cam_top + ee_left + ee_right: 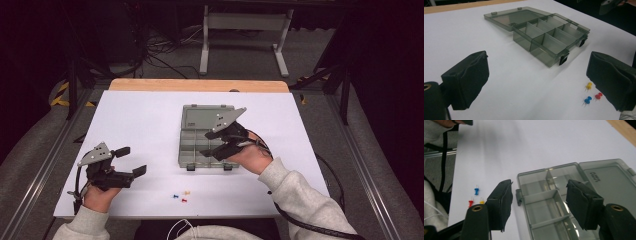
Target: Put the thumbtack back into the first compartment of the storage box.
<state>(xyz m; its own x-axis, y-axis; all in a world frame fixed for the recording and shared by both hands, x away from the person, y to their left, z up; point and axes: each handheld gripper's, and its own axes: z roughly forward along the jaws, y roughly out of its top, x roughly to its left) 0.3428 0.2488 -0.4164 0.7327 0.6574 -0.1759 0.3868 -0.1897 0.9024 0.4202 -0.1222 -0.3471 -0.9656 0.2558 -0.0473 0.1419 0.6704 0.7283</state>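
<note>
From the high view, I am holding my left tool (131, 160) low at the near left of the white-covered table (140, 120), its jaws standing wide apart with nothing between them. My right tool (216, 144) is hovering over the near right part of the smoky grey clear plastic compartment box (200, 142), which is lying open in the middle of the table with its lid folded flat away from me. Three small plastic push pins, blue (176, 196), yellow (186, 192) and red (184, 201), are lying loose on the table just in front of the box, between my two hands.

In the left gripper view, I am looking between my spread jaws at the box (549, 37); every compartment I can see is looking empty. The yellow pin (588, 85), blue pin (587, 100) and red pin (598, 95) are sitting close together near my right-hand jaw, apart from the box's two dark latches.

In the right gripper view, my jaws are standing partly open and gripping nothing, one over bare table beside the box's edge, the other over the compartments (544, 200). The pins (476, 191) are lying well off to one side.

I am judging that the box is already opened, while no pin is yet picked up or placed inside; all three are left to do, and then probably the lid.
</note>
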